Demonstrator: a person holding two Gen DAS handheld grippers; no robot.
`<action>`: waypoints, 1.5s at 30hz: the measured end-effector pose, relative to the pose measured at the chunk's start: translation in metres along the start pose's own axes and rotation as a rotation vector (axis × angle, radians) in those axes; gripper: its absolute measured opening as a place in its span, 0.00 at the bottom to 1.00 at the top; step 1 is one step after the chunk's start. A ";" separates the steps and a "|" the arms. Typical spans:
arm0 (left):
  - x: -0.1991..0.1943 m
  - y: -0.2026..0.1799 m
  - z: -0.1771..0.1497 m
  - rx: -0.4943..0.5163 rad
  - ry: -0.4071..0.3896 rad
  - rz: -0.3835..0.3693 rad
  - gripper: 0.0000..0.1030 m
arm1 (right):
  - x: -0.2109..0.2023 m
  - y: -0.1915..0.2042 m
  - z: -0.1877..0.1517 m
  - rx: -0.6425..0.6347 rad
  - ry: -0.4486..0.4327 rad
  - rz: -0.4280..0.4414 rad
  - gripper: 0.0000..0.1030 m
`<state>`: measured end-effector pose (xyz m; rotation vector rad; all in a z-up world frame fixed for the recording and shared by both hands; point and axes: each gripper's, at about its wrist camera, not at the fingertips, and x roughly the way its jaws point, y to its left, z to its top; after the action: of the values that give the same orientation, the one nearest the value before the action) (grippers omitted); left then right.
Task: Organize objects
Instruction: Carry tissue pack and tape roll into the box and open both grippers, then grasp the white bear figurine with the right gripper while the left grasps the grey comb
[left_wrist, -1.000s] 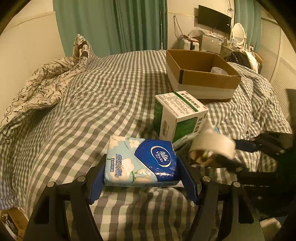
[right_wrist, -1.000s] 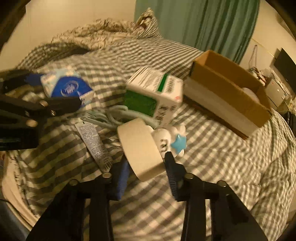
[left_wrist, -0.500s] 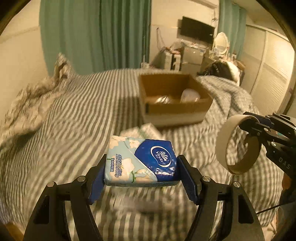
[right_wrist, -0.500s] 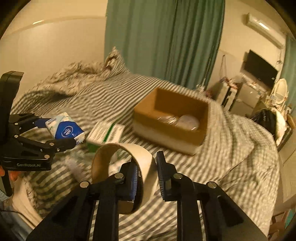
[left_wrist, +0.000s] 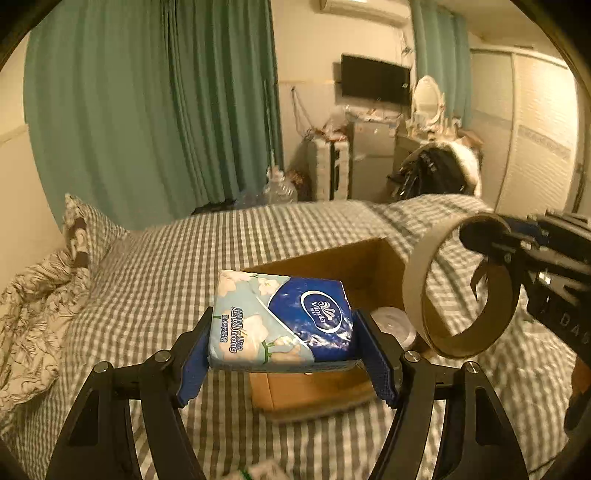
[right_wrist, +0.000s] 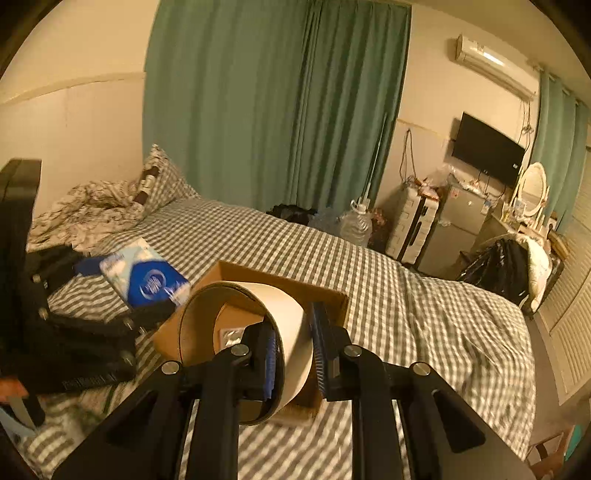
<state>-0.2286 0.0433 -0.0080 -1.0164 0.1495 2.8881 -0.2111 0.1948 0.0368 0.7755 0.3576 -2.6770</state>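
My left gripper (left_wrist: 282, 354) is shut on a blue and white tissue pack (left_wrist: 280, 321) and holds it in the air above the near side of a brown cardboard box (left_wrist: 332, 387) on the checked bed. The pack also shows in the right wrist view (right_wrist: 147, 277). My right gripper (right_wrist: 293, 350) is shut on the wall of a beige tape roll (right_wrist: 291, 339) and holds it over the box (right_wrist: 332, 295). The roll also shows in the left wrist view (left_wrist: 413, 295), to the right of the pack. A clear wrapped item (left_wrist: 393, 325) lies inside the box.
The grey checked bed (right_wrist: 424, 314) runs away from me. A patterned quilt and pillow (left_wrist: 40, 295) lie at the far left. Green curtains (left_wrist: 147, 110), a wall TV (right_wrist: 487, 147), a water jug (right_wrist: 356, 225), a small fridge (right_wrist: 458, 221) and a chair with clothes (right_wrist: 506, 266) stand beyond the bed.
Both grippers have lifted their loads from the bed and carried them toward the box. The box now sits directly under both, and the green carton has dropped out of view.
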 end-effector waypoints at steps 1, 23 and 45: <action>0.015 0.000 0.001 -0.005 0.026 0.010 0.71 | 0.016 -0.002 0.002 0.004 0.013 -0.001 0.16; 0.033 -0.001 -0.034 0.008 0.138 -0.054 1.00 | 0.083 -0.017 -0.005 0.154 0.150 -0.012 0.85; -0.169 0.030 -0.099 -0.079 -0.056 0.101 1.00 | -0.132 0.047 -0.049 0.060 0.001 0.097 0.92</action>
<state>-0.0386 -0.0048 0.0234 -0.9649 0.0868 3.0327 -0.0646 0.1997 0.0627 0.7903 0.2347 -2.6070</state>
